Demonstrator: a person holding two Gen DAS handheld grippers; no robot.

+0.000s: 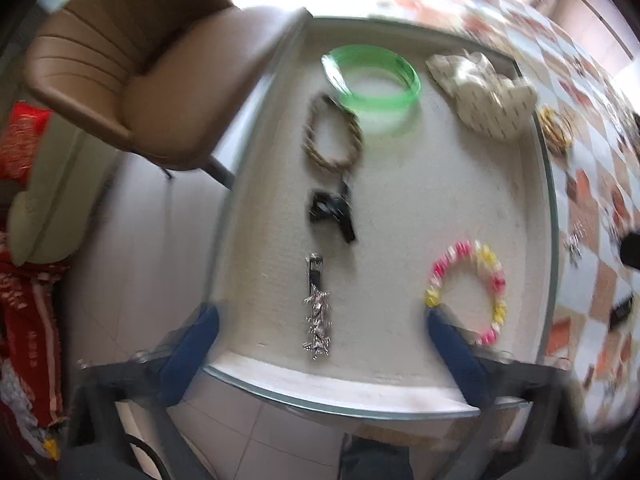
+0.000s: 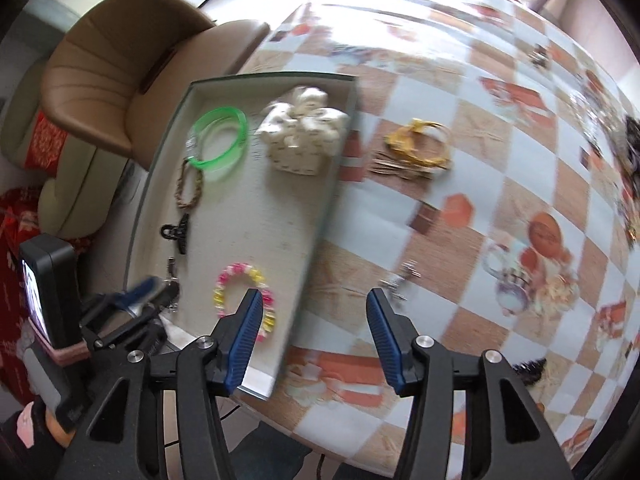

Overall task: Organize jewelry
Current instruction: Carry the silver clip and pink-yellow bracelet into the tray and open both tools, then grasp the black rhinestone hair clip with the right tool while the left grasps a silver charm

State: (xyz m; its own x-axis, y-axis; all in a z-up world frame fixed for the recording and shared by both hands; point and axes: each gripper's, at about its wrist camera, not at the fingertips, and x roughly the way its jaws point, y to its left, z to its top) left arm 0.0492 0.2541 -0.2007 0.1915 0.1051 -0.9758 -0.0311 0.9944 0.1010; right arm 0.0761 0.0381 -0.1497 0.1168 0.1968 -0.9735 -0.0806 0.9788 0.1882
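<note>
Jewelry is being sorted onto a shallow white tray (image 1: 400,208) that lies at the edge of the tabletop (image 2: 460,184). Along the tray's left side, seen from the left wrist, runs a line of pieces: a green bangle (image 1: 372,80) at the far end, a braided rope bracelet (image 1: 334,136) touching it, a black claw clip (image 1: 332,214), then a silver tinsel-like piece on a dark clasp (image 1: 318,308) nearest the camera. A pink-and-yellow beaded bracelet (image 1: 470,292) lies on the tray's right side, and a cream patterned fabric piece (image 1: 484,92) fills the far right corner.

The left hand-held gripper (image 1: 320,344) hangs over the silver piece with its jaws spread wide on either side and nothing between the pads (a just-released look). The right hand-held gripper (image 2: 316,340) is half open and empty, straddling the tray's near right edge, the beaded bracelet just beyond its left finger.

Off the tray, a gold bangle bundle (image 2: 420,148) and a small silver item (image 2: 398,280), possibly an earring or clip given the blur, lie on the checked tablecloth.

The step in hand looks like the gap between placements. The next move probably calls for the right hand-held gripper to swing to the small silver item close ahead, settle its pads around it flat to the cloth, and close gently, since so thin a piece could slip.
</note>
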